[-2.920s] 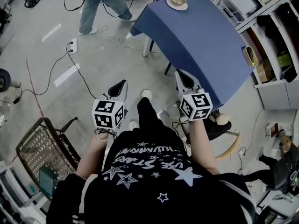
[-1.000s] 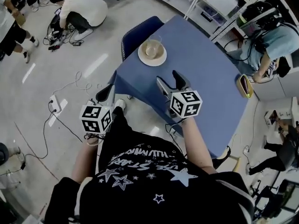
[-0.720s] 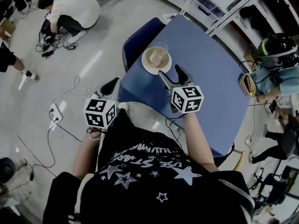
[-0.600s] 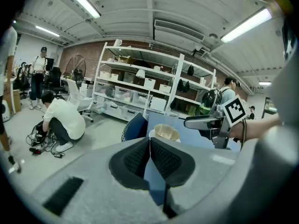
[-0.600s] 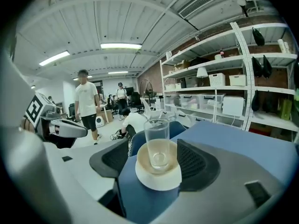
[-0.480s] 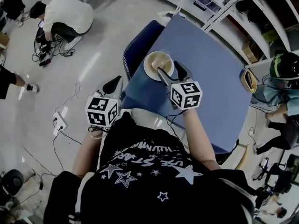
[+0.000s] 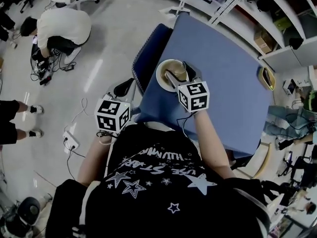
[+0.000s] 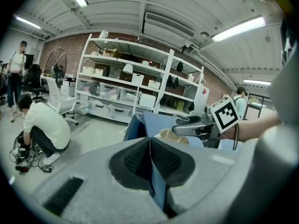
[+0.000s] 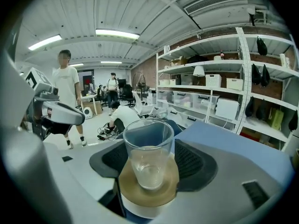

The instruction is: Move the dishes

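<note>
Your right arm reaches straight out over the blue table (image 7: 223,83), with the right gripper (image 7: 178,71) spread wide — one jaw on each side of the glass (image 9: 148,155), which stands on the tan plate (image 7: 161,79). The plate sits near the table's left edge, just beside the blue chair (image 7: 150,56). Your left gripper (image 7: 123,89) hangs off the table over the floor — jaws pressed together.

1. Bright, even light comes from ceiling tube lamps (image 9: 117,33).
2. Pale glare streaks the floor (image 7: 93,76) in the head view.
3. Both gripper views bend strongly, with black corners and soft foregrounds.
</note>
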### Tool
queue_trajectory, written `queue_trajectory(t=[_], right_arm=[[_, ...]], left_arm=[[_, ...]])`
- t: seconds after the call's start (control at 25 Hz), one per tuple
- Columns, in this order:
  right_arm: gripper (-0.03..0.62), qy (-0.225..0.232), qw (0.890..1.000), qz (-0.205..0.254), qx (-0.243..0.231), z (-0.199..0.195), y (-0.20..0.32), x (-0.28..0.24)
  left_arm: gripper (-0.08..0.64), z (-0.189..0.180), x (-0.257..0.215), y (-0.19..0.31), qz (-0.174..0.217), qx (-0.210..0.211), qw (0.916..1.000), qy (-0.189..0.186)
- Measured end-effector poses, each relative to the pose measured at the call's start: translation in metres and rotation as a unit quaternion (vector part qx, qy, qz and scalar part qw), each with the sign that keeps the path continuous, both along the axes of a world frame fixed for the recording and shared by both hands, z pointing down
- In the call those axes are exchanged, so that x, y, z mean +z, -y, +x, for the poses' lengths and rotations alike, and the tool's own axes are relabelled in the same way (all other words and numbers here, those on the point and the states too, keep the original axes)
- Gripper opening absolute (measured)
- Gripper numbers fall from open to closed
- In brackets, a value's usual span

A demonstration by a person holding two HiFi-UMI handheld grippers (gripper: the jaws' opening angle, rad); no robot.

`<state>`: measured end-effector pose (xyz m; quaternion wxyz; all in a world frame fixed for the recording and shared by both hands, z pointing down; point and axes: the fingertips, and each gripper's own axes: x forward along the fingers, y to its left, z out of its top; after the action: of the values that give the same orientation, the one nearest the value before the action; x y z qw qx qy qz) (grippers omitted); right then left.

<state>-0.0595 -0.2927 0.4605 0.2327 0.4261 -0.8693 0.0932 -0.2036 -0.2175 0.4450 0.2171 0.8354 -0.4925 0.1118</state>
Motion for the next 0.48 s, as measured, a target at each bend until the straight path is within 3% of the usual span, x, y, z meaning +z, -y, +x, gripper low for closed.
queue_trajectory(t=[0.28,0.48], right_arm=[[0.279,-0.005,1.0,-0.002,-0.016,-0.002,0.004,0.003],[0.279,0.022,1.0,-0.004,-0.015,-0.003,0.003,-0.011]], left_arm=[[0.021,0.004,0.006,0.027,-0.007,0.03,0.9995,-0.002],[0.021,0.009,0.006,0.042,-0.006,0.048,0.9988,-0.006]])
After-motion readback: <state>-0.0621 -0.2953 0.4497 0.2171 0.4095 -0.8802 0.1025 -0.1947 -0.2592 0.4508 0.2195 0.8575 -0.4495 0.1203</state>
